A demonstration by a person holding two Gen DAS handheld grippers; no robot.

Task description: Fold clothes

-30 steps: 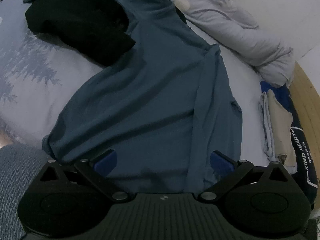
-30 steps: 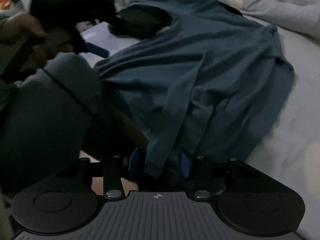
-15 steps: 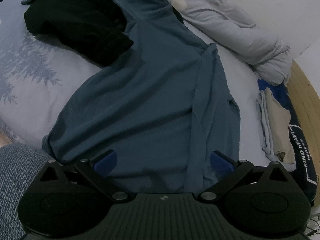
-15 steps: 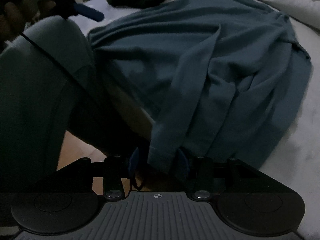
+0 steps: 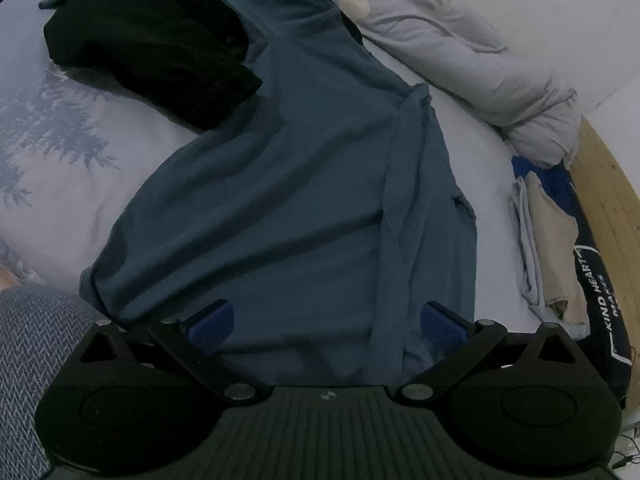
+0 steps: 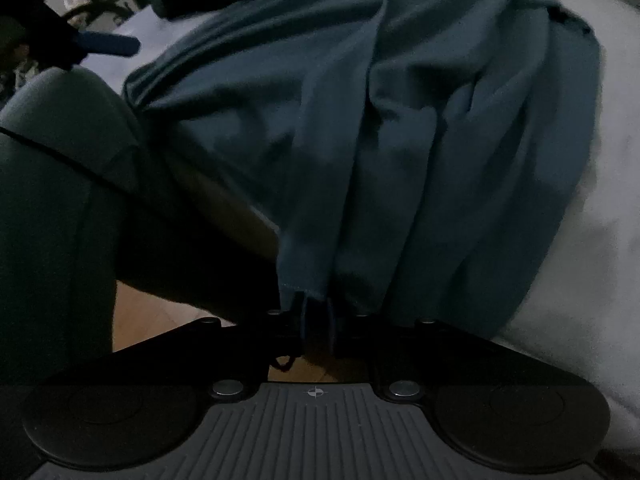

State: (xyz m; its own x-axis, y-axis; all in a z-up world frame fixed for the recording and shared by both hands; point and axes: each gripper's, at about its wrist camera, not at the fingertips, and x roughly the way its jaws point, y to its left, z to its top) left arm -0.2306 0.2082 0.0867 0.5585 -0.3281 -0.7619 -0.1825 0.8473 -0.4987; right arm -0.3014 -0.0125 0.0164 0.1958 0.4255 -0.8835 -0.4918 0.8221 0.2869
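Note:
A teal-blue shirt lies spread on the bed, with a long ridge of folded cloth running down its right side. A black garment rests on its far left part. My left gripper is open wide over the shirt's near edge, with nothing pinched. In the right wrist view the shirt hangs over the bed's edge in folds. My right gripper is closing, its jaws nearly together with the shirt's hem pinched between them. One blue finger of the left gripper shows at the upper left of that view.
A pale bunched duvet lies at the back right. Folded clothes are stacked at the bed's right edge beside a wooden floor. The tree-print sheet spreads left. A person's leg fills the left of the right wrist view.
My right gripper has come down to the shirt's hanging hem and its jaws have narrowed onto it. The left gripper has kept still and open.

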